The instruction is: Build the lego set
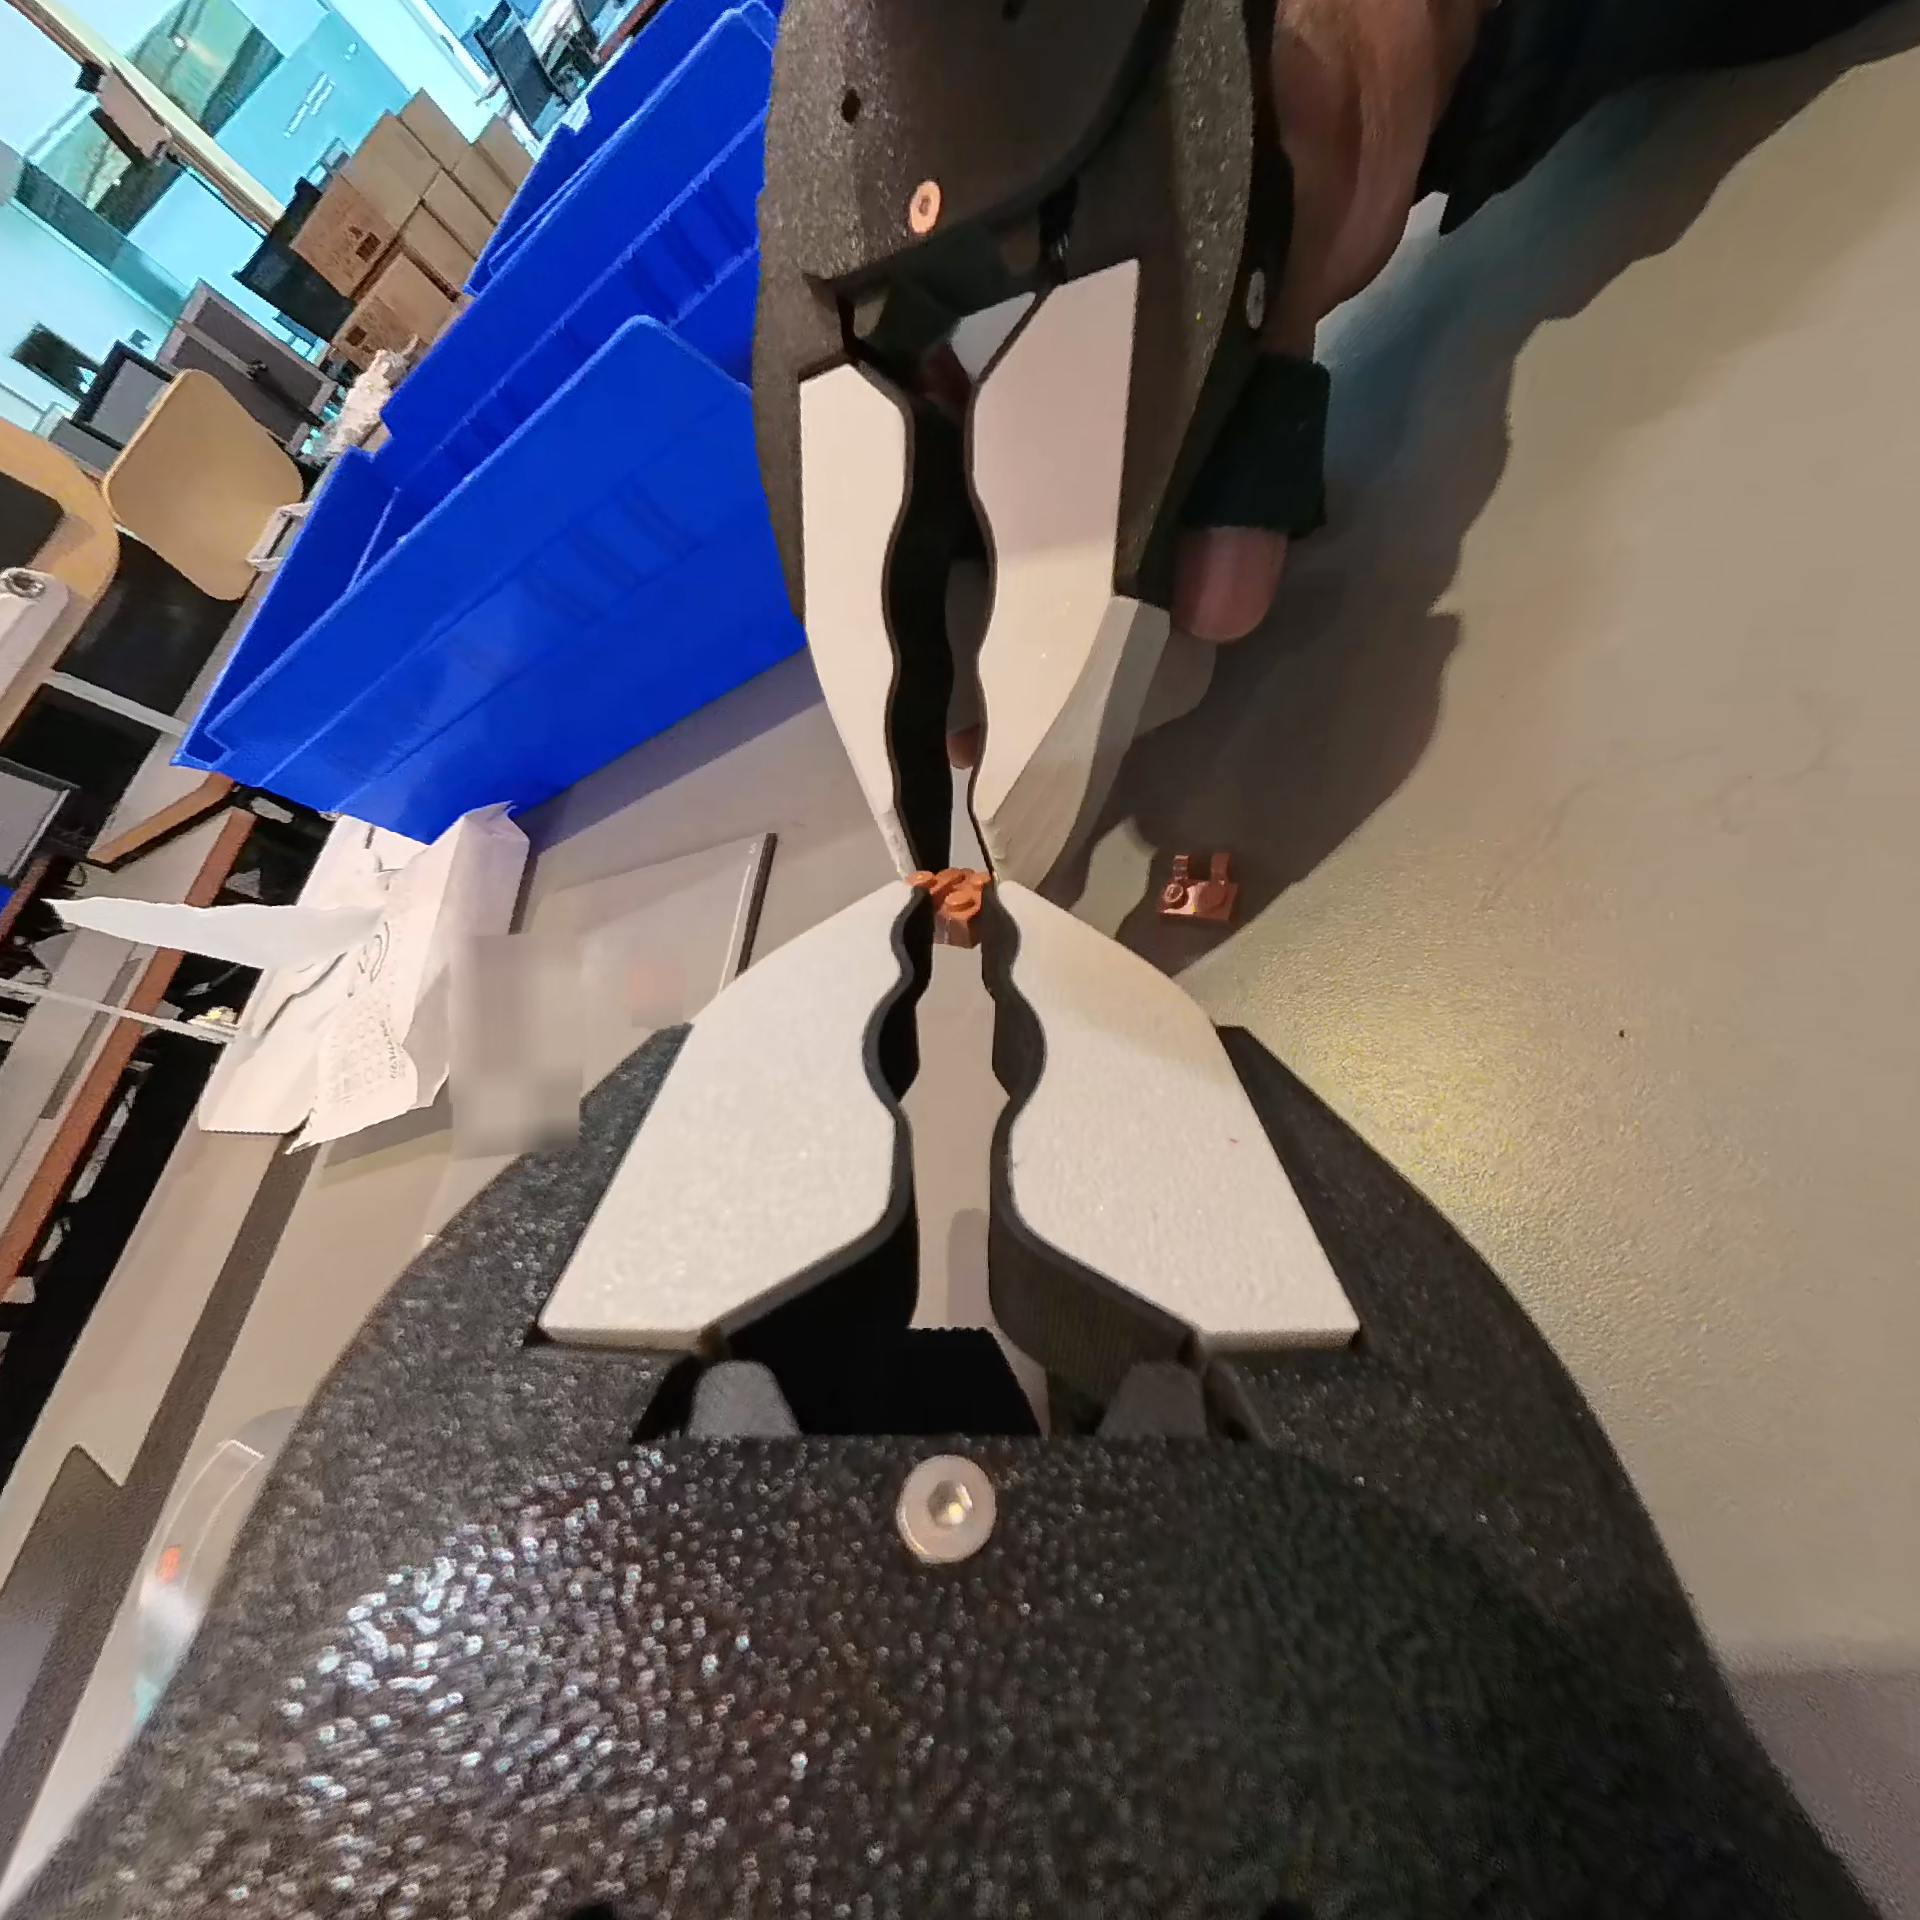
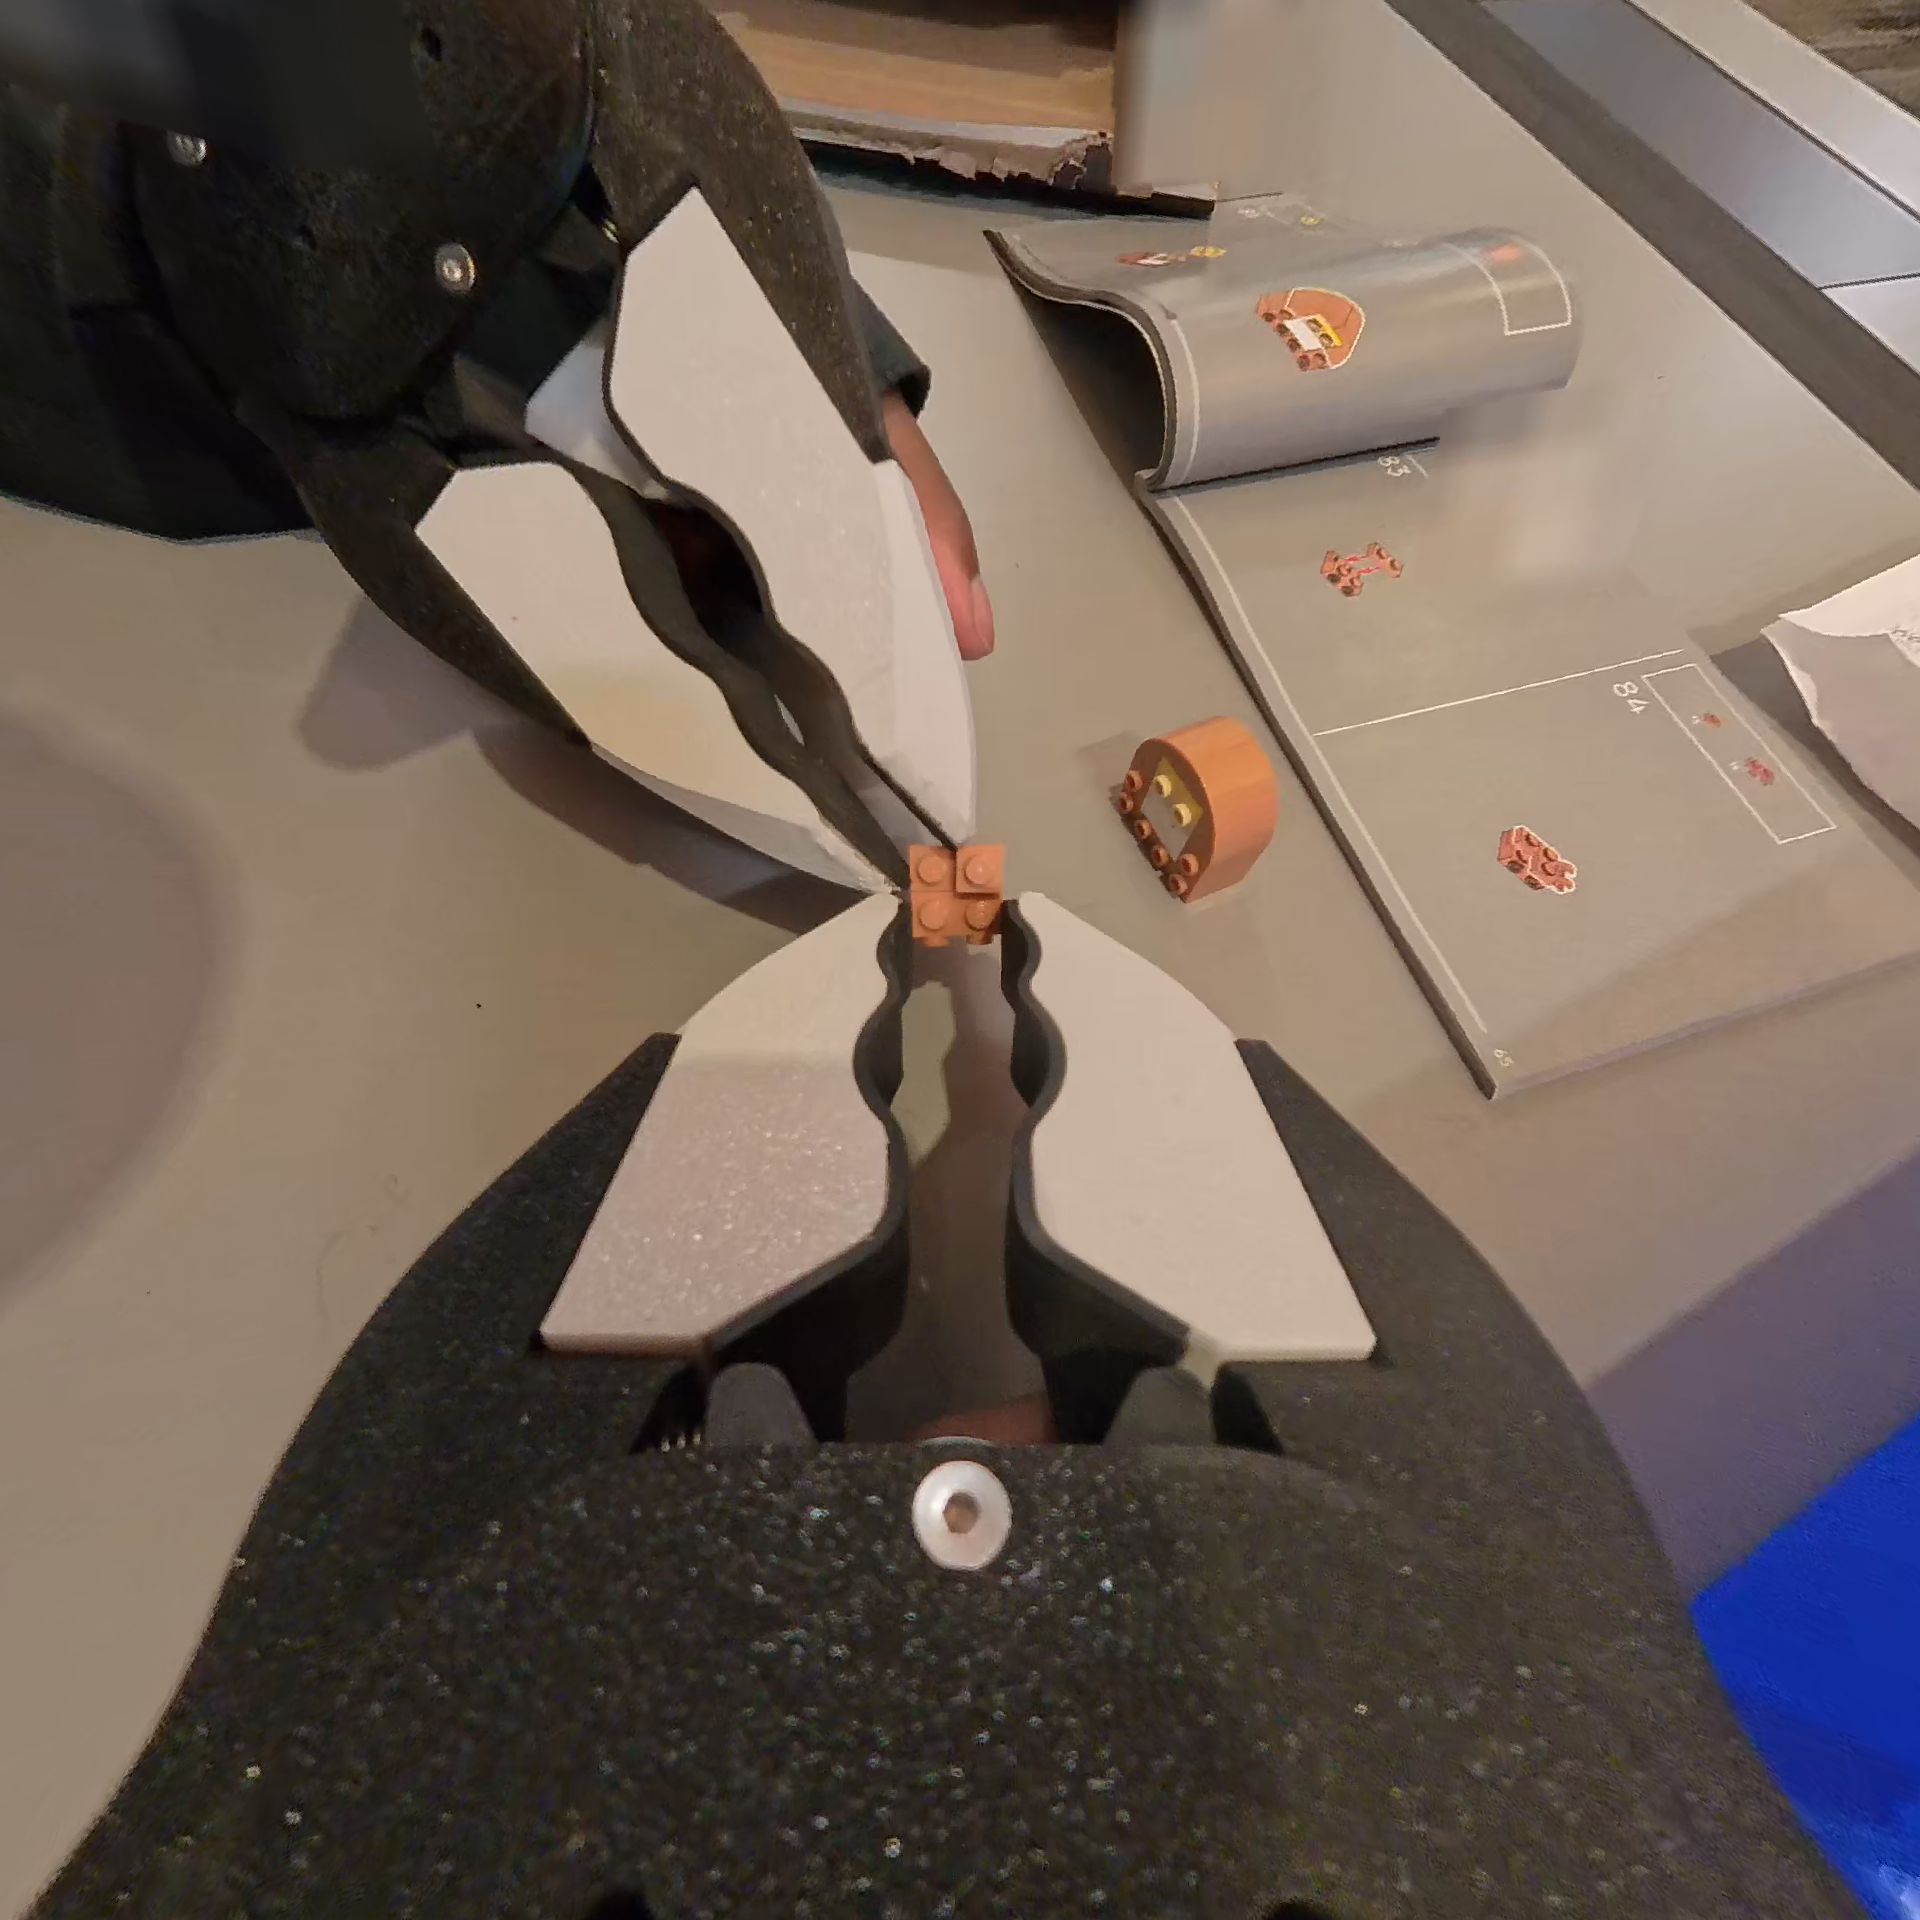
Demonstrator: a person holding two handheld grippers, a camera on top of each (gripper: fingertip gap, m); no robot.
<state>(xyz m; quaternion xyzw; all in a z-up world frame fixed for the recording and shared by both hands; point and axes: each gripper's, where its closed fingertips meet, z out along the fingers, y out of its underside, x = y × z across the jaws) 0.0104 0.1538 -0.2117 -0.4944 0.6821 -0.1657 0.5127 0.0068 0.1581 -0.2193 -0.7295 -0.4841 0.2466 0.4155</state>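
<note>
The two tools meet tip to tip above the grey worktop (image 2: 312, 935), both pinching the same small cluster of orange studded bricks (image 2: 957, 896). The right tool (image 2: 954, 920) grips the cluster's near end, its pads against the sides. The left tool (image 1: 951, 914) clamps a narrower part of it; in the right wrist view that tool comes in from the upper left with its tips nearly together on the cluster's far edge, and how much brick lies between them is hard to make out. How many pieces the cluster has is unclear.

A separate brown clip piece (image 1: 1202, 889) lies on the worktop, partly in shadow. A rounded orange-brown assembly (image 2: 1200, 805) sits near an open instruction booklet (image 2: 1558, 831) whose upper page curls over. Blue bins (image 1: 540, 520) stand behind, cut off by the frame, beside crumpled white paper (image 1: 343, 987). Fingers of the holding hands show only in part behind each tool.
</note>
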